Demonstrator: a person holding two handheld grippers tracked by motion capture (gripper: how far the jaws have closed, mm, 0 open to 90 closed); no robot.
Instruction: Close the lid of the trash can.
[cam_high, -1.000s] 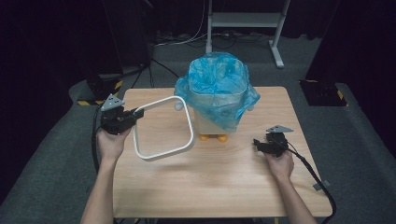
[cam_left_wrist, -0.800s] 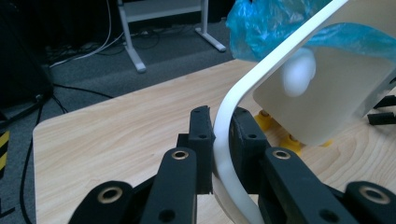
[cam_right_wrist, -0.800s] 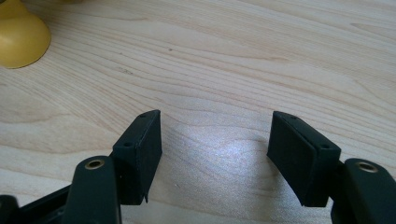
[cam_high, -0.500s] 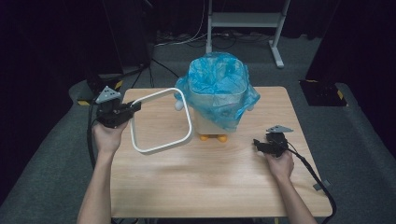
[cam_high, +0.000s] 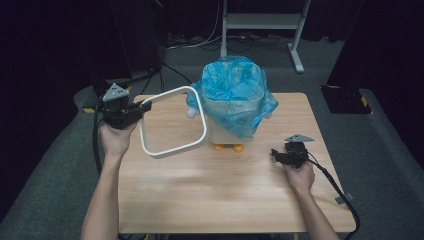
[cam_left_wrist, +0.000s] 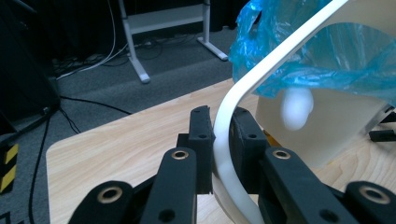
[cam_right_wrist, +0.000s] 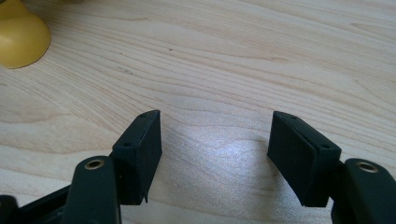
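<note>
My left gripper (cam_high: 138, 110) is shut on one corner of a white rounded-square ring (cam_high: 172, 150), holding it tilted in the air left of the bin. In the left gripper view the ring (cam_left_wrist: 261, 65) is pinched between the black pads of that gripper (cam_left_wrist: 223, 135) and arcs up across the bin. The cream bin (cam_high: 235, 120) stands mid-table on orange feet, lined with a blue plastic bag (cam_high: 232, 82) that spills over its rim. My right gripper (cam_high: 276, 155) rests low over the table on the right, open (cam_right_wrist: 215, 149), with bare wood between its jaws.
The wooden table (cam_high: 210, 195) has free surface in front of the bin. An orange foot (cam_right_wrist: 18, 39) of the bin sits ahead and left of the right jaws. A white desk frame (cam_high: 260, 22), cables and dark cases stand on the grey floor beyond.
My left hand has lifted the ring and carried it back and up, so its far corner now overlaps the bag's edge. The right hand has stayed put.
</note>
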